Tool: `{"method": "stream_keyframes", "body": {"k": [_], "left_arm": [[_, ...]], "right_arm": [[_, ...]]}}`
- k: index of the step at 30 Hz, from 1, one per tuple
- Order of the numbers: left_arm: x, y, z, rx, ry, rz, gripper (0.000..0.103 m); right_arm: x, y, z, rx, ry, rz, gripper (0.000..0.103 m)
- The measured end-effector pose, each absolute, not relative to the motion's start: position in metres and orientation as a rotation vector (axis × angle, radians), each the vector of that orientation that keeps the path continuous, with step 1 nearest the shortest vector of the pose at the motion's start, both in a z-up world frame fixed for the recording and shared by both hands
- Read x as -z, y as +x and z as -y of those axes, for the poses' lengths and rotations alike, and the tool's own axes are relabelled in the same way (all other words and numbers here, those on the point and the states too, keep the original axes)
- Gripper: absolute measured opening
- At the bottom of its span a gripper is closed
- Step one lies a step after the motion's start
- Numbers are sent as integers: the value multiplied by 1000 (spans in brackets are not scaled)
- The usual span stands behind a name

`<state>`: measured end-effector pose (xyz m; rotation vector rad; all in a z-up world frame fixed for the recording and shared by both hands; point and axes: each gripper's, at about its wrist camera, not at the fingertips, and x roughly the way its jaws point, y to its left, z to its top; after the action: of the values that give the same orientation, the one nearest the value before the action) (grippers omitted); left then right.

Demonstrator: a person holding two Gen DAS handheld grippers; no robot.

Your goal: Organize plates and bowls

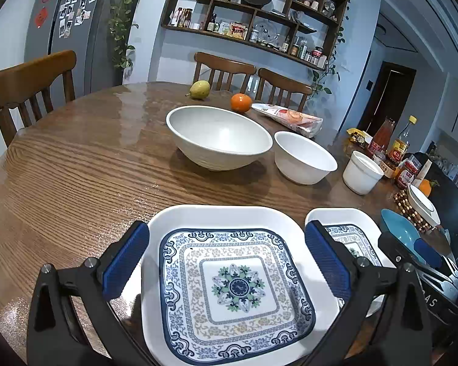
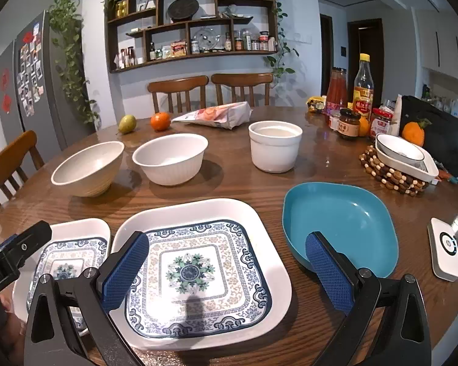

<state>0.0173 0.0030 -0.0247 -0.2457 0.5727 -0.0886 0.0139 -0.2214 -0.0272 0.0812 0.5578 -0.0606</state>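
Both sets of jaws stand wide apart, gripping nothing. Left gripper [image 1: 227, 262] hangs over one patterned square plate [image 1: 235, 289]; right gripper [image 2: 227, 267] hangs over the second patterned plate [image 2: 198, 274], just beside the first. A blue dish [image 2: 342, 225] sits right of that second plate. Beyond it stand a large bowl [image 2: 88, 167], a white bowl [image 2: 171, 158] and a straight-sided cup [image 2: 274, 145], all on the wooden table [image 2: 259, 186].
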Motion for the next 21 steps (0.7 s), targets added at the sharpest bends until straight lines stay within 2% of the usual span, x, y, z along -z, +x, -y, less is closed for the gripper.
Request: {"method": "stream_keyframes", "body": {"k": [17, 21], "left_arm": [[24, 15, 3, 115, -248, -560, 94], [24, 15, 4, 125, -251, -563, 90]], "right_arm": [[26, 15, 218, 64, 75, -548, 103], [26, 15, 216, 59, 78, -546, 103]]}}
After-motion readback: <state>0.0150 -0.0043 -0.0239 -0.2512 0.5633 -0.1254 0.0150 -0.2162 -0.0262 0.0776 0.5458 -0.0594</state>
